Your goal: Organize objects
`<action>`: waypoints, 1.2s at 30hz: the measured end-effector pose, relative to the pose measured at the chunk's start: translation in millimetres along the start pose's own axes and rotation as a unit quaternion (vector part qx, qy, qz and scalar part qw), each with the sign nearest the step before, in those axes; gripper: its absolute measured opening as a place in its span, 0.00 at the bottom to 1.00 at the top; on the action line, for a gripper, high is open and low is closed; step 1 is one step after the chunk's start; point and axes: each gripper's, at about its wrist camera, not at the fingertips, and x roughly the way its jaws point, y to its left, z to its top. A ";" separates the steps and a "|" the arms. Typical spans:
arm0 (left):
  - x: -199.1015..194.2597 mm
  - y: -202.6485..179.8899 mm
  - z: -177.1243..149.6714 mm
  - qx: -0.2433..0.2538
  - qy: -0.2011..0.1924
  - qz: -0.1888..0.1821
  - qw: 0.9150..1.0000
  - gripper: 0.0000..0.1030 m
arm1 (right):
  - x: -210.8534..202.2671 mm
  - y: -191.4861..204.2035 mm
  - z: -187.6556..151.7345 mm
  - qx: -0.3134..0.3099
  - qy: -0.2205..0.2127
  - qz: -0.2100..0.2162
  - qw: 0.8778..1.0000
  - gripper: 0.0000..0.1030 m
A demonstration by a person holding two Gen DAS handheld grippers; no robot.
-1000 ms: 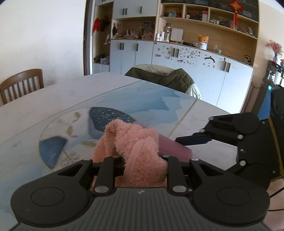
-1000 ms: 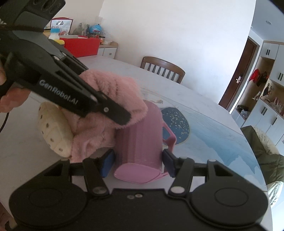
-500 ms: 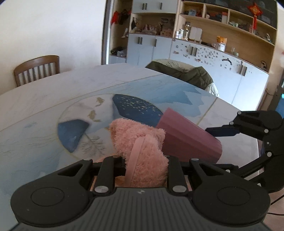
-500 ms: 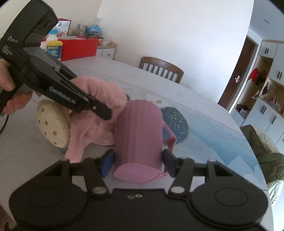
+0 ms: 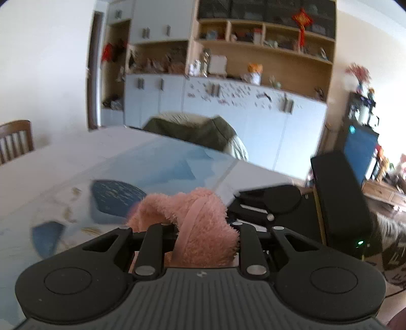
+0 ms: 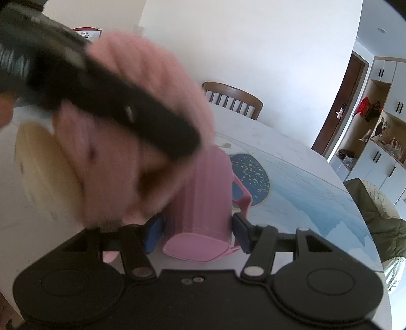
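Room, domestic. White walls [image 6: 253,45]; dark wooden door [image 6: 337,109] with handle. Full-wall cabinet unit [image 5: 228,106]: pale doors below, open wooden shelves [image 5: 266,55] above (contents blurred), red hanging ornament [image 5: 302,19]. Large table [image 5: 63,165], marbled white top with blue painted pattern. Wooden slat-back chair [image 6: 232,97] at the far edge; olive jacket [image 5: 198,132] draped over another seat. Bright daylight.

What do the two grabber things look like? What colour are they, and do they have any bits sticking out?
Both are matte black plastic. Each has a wide ribbed body with two round discs at the corners and jointed bars with silver rivets. The right gripper has blue pads on its fingers. On the left gripper the fingertips are hidden by fluff. A bare hand shows at the edge; any lettering is too blurred to read.
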 end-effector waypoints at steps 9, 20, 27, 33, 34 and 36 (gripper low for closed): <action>33.2 16.5 -8.2 -0.017 0.027 0.013 0.999 0.20 | 1.6 1.1 1.7 -0.005 0.001 0.002 1.000 0.57; 25.6 52.2 -5.2 -0.056 0.010 0.061 0.997 0.20 | 5.2 3.9 1.9 -0.010 0.001 -0.001 1.000 0.57; 19.9 82.1 -13.6 -0.107 0.006 0.067 0.992 0.20 | 6.9 3.8 1.6 -0.007 0.001 -0.002 1.000 0.57; 8.3 87.3 -17.7 -0.106 0.007 0.115 0.988 0.20 | 8.3 1.6 2.4 -0.002 0.002 0.001 1.000 0.57; 4.6 86.9 -17.4 -0.107 0.004 0.115 0.988 0.20 | 8.7 1.6 2.4 -0.002 0.002 0.000 1.000 0.57; -3.0 81.5 -14.5 -0.102 -0.007 0.104 0.989 0.20 | 9.2 0.9 2.4 -0.004 0.001 -0.001 1.000 0.57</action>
